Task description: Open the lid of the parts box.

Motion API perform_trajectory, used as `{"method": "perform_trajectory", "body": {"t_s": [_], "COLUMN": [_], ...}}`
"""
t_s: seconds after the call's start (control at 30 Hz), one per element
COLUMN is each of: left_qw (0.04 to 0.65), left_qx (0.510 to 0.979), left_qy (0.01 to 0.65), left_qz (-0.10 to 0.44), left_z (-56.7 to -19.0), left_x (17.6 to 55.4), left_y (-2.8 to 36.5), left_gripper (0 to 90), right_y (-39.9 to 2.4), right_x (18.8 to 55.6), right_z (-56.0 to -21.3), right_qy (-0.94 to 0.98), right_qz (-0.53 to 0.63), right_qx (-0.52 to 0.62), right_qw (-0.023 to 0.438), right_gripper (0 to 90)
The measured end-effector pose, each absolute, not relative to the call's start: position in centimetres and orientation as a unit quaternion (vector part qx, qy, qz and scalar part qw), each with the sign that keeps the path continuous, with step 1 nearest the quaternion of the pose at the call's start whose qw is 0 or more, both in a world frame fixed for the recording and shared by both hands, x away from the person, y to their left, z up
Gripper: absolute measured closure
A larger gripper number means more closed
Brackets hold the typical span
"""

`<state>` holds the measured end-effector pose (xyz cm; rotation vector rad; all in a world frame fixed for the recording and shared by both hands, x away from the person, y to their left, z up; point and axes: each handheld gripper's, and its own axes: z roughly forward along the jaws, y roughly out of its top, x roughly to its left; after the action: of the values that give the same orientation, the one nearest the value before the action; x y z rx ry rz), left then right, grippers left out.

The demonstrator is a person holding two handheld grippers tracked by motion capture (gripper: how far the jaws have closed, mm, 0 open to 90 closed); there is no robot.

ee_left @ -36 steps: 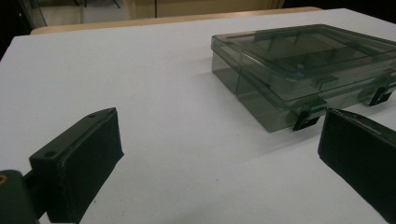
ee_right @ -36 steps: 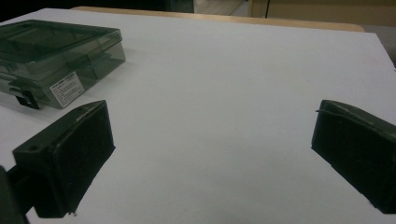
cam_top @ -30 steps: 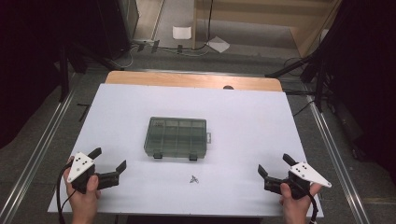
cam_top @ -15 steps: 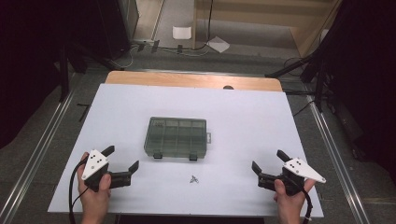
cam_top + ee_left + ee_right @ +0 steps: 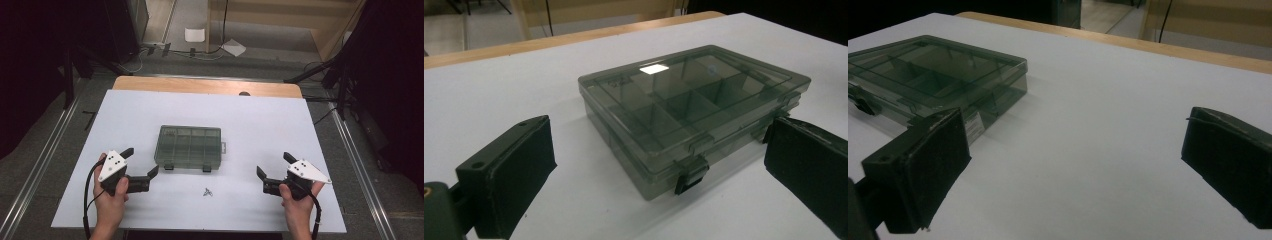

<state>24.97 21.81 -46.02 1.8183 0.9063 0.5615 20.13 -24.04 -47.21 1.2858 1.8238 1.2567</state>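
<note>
The left hand-held gripper, jaws spread wide, nears the closed, smoky-green transparent plastic compartment box mid-counter (latches facing it). The right hand-held gripper waits released. Likely next: unlatching.

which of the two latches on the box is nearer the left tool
The left-hand latch on the box front edge: it sits right by the left tool; the other latch lies further right.

table: we see a white sheet over a wooden top | floor: grey, metal rails at both sides | far end: wooden furniture, cables, white papers | sides: dark, unlit
</note>
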Motion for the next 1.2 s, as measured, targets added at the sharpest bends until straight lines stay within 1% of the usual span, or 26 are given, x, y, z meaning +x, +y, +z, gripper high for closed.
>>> {"method": "perform_trajectory", "body": {"t_s": [0.2, 0.3, 0.37, 0.4, 0.47, 0.5, 0.53, 0.57, 0.6, 0.63, 0.67, 0.7, 0.73, 0.77, 0.8, 0.87, 0.9, 0.93, 1.03, 1.1, 1.17, 1.2], "left_qw": [0.504, 0.498, 0.505, 0.502, 0.501, 0.502, 0.500, 0.489, 0.485, 0.485, 0.484, 0.480, 0.480, 0.475, 0.475, 0.477, 0.477, 0.477, 0.473, 0.468, 0.467, 0.456], "left_qx": [0.743, 0.745, 0.746, 0.744, 0.741, 0.741, 0.742, 0.744, 0.746, 0.746, 0.748, 0.754, 0.754, 0.763, 0.763, 0.766, 0.766, 0.770, 0.772, 0.773, 0.772, 0.775], "left_qy": [0.385, 0.387, 0.384, 0.387, 0.393, 0.393, 0.392, 0.398, 0.399, 0.399, 0.397, 0.395, 0.395, 0.393, 0.393, 0.393, 0.393, 0.394, 0.398, 0.407, 0.410, 0.417], "left_qz": [0.214, 0.218, 0.206, 0.209, 0.213, 0.213, 0.212, 0.221, 0.222, 0.222, 0.218, 0.212, 0.212, 0.197, 0.197, 0.173, 0.173, 0.159, 0.149, 0.135, 0.132, 0.131], "left_z": [-45.5, -45.3, -45.3, -45.2, -45.1, -45.1, -45.1, -45.2, -45.3, -45.3, -45.4, -45.5, -45.5, -45.8, -45.8, -46.4, -46.4, -46.8, -47.3, -48.0, -48.2, -48.7], "left_x": [25.8, 26.0, 26.2, 26.2, 26.2, 26.2, 26.2, 26.2, 26.2, 26.2, 26.2, 26.2, 26.2, 26.2, 26.2, 25.9, 25.9, 25.7, 25.6, 25.8, 25.9, 26.0], "left_y": [21.2, 20.7, 20.5, 20.3, 20.2, 20.1, 20.1, 19.9, 19.8, 19.8, 19.9, 20.0, 20.0, 20.2, 20.2, 20.7, 20.7, 21.2, 21.4, 21.9, 22.0, 22.2], "left_gripper": [0.0, 0.0, 0.0, 1.6, 14.8, 16.2, 16.2, 29.6, 36.5, 44.7, 53.2, 59.8, 66.5, 72.4, 78.1, 86.2, 89.2, 89.9, 90.0, 90.0, 90.0, 90.0], "right_y": [-22.2, -21.7, -20.7, -20.4, -19.7, -19.4, -19.4, -18.7, -18.4, -18.1, -17.8, -17.4, -17.2, -17.0, -16.8, -16.6, -16.5, -16.5, -16.1, -15.8, -15.5, -15.3], "right_x": [21.6, 22.1, 22.7, 22.9, 23.2, 23.4, 23.4, 23.5, 23.6, 23.7, 23.8, 23.9, 23.9, 24.0, 23.9, 23.9, 23.9, 23.9, 23.9, 23.9, 24.0, 24.1], "right_z": [-46.7, -46.6, -46.3, -46.2, -46.1, -46.1, -46.1, -46.1, -46.2, -46.3, -46.4, -46.6, -46.7, -46.9, -47.1, -47.5, -47.8, -48.1, -48.9, -49.4, -49.9, -50.1], "right_qy": [0.690, 0.694, 0.699, 0.701, 0.704, 0.705, 0.705, 0.707, 0.709, 0.712, 0.715, 0.719, 0.728, 0.736, 0.743, 0.747, 0.749, 0.750, 0.754, 0.760, 0.763, 0.764], "right_qz": [0.478, 0.479, 0.482, 0.483, 0.487, 0.489, 0.489, 0.496, 0.499, 0.498, 0.494, 0.492, 0.491, 0.487, 0.484, 0.489, 0.488, 0.485, 0.478, 0.467, 0.460, 0.456], "right_qx": [0.466, 0.461, 0.450, 0.450, 0.444, 0.439, 0.439, 0.434, 0.432, 0.432, 0.435, 0.434, 0.427, 0.417, 0.413, 0.407, 0.407, 0.410, 0.419, 0.422, 0.427, 0.430], "right_qw": [0.280, 0.277, 0.275, 0.270, 0.267, 0.265, 0.265, 0.256, 0.247, 0.241, 0.236, 0.229, 0.218, 0.215, 0.209, 0.192, 0.187, 0.184, 0.166, 0.162, 0.157, 0.152], "right_gripper": [0.0, 0.0, 0.0, 0.0, 1.4, 4.9, 4.9, 17.3, 20.1, 28.1, 40.4, 49.6, 55.7, 65.1, 72.2, 83.0, 86.6, 89.5, 90.0, 90.0, 90.0, 90.0]}}
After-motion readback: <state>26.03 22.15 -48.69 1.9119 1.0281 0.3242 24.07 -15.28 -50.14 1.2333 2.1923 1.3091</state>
